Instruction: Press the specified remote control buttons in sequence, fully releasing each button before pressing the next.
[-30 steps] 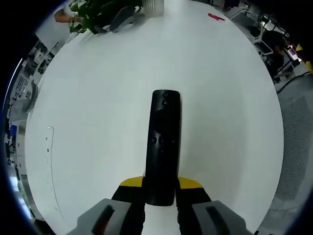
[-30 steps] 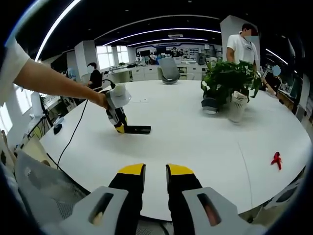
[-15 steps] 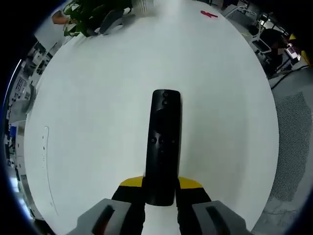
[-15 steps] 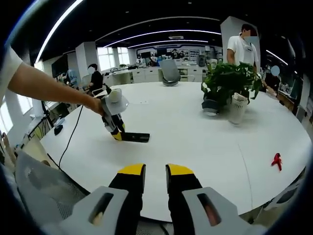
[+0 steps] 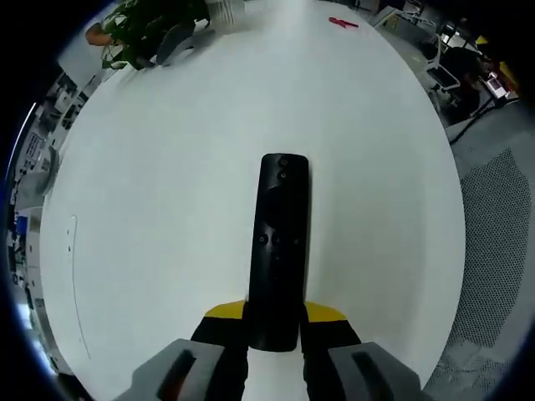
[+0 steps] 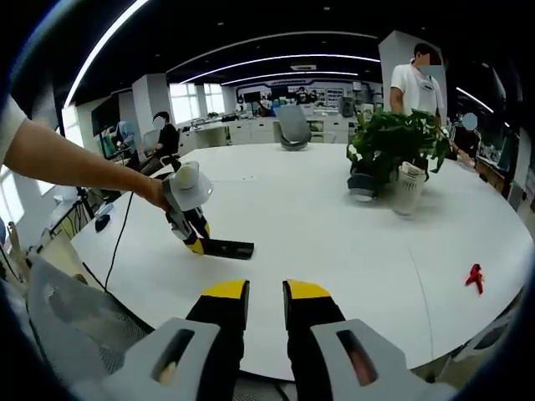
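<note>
The black remote (image 5: 276,251) lay over the white table (image 5: 167,167), its near end clamped in the left gripper (image 5: 275,324) — no button press was under way, since the right gripper (image 6: 266,305), jaws slightly parted and empty, hung well apart.

Bright, even overhead office light; sharp centre, strong fisheye bending at edges.

A white round table (image 6: 351,225) is seen in an office. A potted plant (image 6: 393,146) and a white cup (image 6: 408,188) are set together near its far edge. A small red object (image 6: 476,276) lies well apart from them. A grey chair (image 6: 292,125) is placed beyond the table.
</note>
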